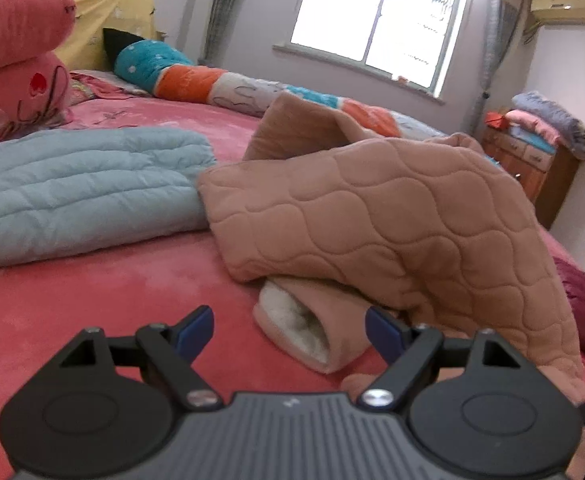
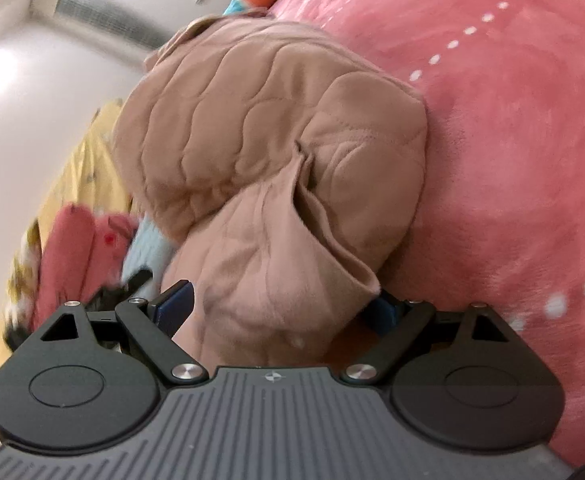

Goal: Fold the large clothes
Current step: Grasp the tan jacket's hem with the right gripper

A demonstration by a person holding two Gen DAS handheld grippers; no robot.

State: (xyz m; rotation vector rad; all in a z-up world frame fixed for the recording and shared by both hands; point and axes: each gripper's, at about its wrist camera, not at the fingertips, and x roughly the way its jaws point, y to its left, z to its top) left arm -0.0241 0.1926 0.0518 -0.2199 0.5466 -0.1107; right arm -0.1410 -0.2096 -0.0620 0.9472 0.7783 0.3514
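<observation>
Both claws tilt down toward a pink bed [image 1: 92,300]; the right view is rolled sideways. A brown quilted garment [image 1: 392,216] lies crumpled mid-bed beside a folded light-blue quilt [image 1: 80,192], with a window [image 1: 376,20] and dresser [image 1: 532,168] beyond. The left claw [image 1: 288,330] gapes wide and empty before a fleece-lined cuff [image 1: 312,332], while the right claw [image 2: 284,300] brackets a bunched sleeve [image 2: 276,280]; whether it pinches, I cannot tell.

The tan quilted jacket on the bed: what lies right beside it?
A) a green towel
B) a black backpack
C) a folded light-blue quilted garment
C: the left wrist view shows a folded light-blue quilted garment lying beside the tan jacket on the pink bedspread.
</observation>
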